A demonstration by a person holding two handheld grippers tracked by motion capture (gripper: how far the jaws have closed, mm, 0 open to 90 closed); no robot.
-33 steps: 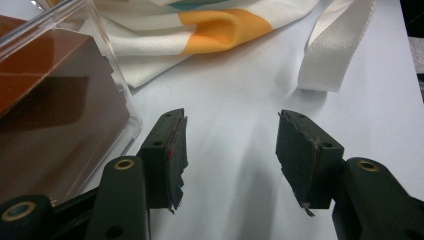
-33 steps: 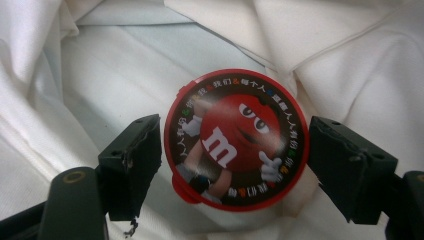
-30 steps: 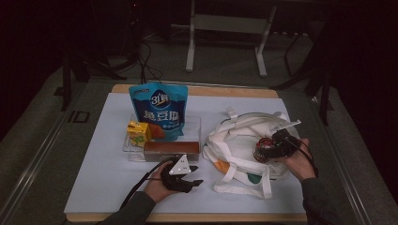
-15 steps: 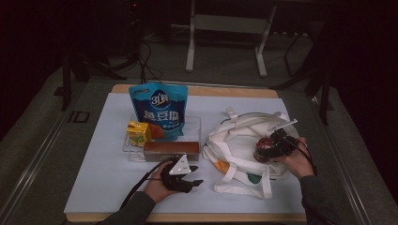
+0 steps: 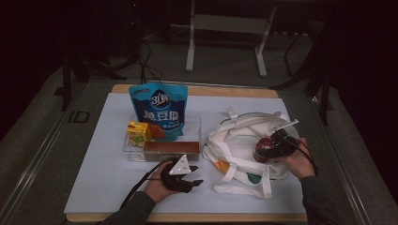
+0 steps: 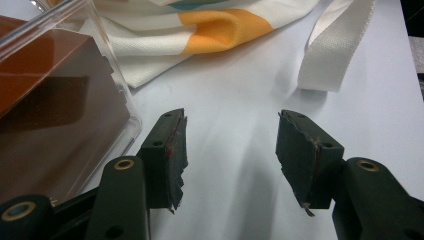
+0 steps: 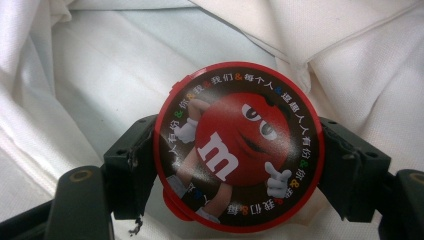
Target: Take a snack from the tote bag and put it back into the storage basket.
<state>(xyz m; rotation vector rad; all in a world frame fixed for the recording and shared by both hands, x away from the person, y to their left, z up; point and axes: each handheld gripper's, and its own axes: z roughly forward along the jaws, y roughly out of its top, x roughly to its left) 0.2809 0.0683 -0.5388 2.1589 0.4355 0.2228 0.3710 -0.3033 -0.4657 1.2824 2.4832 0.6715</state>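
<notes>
Over the open mouth of the white tote bag (image 5: 244,140), at the table's right side, the right gripper (image 5: 274,147) holds a round M&M's candy tin (image 7: 239,146), its two jaws pinching the tin across its width, one pad on each side of the red rim. Seen along the jaws in the right gripper view, the printed lid faces the camera and white bag cloth lies all around and behind the tin, so the tin hangs above or just inside the bag rather than beside it; whether its base already touches the cloth I cannot tell. What the coming move turns on, as I judge it, is that the bag's inside lies straight ahead of and below the pinched tin, so a short lowering and a release would leave it in the bag. The left gripper (image 5: 185,176) rests near the table's front edge, jaws spread with nothing but bare white table (image 6: 240,100) between them, just in front of the clear plastic tray (image 5: 129,150) that holds a brown box (image 5: 171,149), a small yellow carton (image 5: 138,132) and a blue snack pouch (image 5: 158,110). The brown box lies long-side toward that gripper, nearer the left hand than the right.
</notes>
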